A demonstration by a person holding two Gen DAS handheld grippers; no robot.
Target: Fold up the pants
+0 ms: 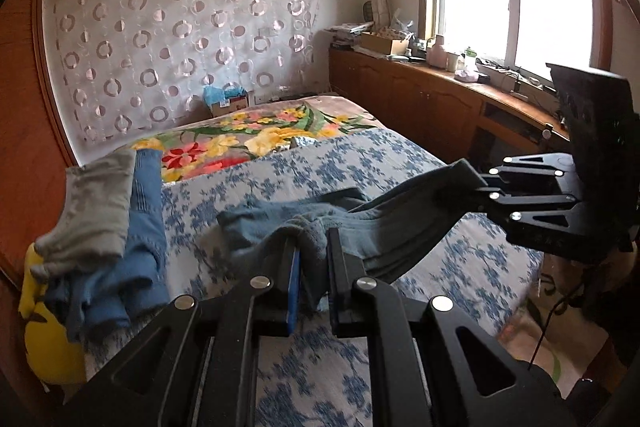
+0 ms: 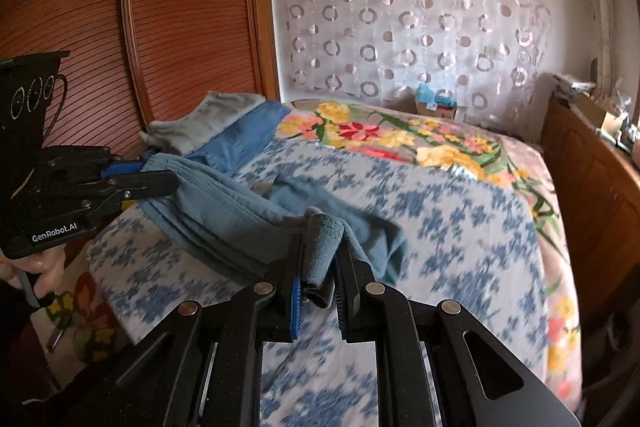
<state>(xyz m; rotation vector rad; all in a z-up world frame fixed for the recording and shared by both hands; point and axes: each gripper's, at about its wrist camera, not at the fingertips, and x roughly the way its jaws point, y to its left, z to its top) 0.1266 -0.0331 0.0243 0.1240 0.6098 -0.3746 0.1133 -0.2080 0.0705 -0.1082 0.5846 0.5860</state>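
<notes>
Closest to the left wrist camera, the left claw (image 1: pixel 310 247) is pinched narrow on a bunched fold of the slate-blue soft cotton pants (image 1: pixel 360 223), the cloth squeezed between its blue-lined pads. From there the pants stretch to the right, lifted off the bed, to the right claw (image 1: pixel 476 185), which is clamped on another edge of the same garment. Seen from the right wrist camera, the right claw (image 2: pixel 322 255) grips a rolled hem of the pants (image 2: pixel 224 211) between its two black fingers, and the cloth runs away to the left, where the left claw (image 2: pixel 160 177) holds the far end; a hand (image 2: pixel 36 269) is wrapped around that tool's handle. Part of the pants sags in the middle and rests on the blue-and-white floral bedspread (image 1: pixel 280 171) that covers the near part of the bed. Farther back lies a bright blanket with yellow and red flowers (image 1: pixel 256 135). Against the wooden louvred wardrobe (image 2: pixel 100 7), at the bed's left edge, sits a pile of other clothes: a grey garment (image 1: pixel 96 211) on top of a brighter blue one (image 1: pixel 136 259), with a yellow cushion (image 1: pixel 48 339) just below them. A sheer curtain with pink rings (image 1: pixel 180 39) hangs on the back wall.
</notes>
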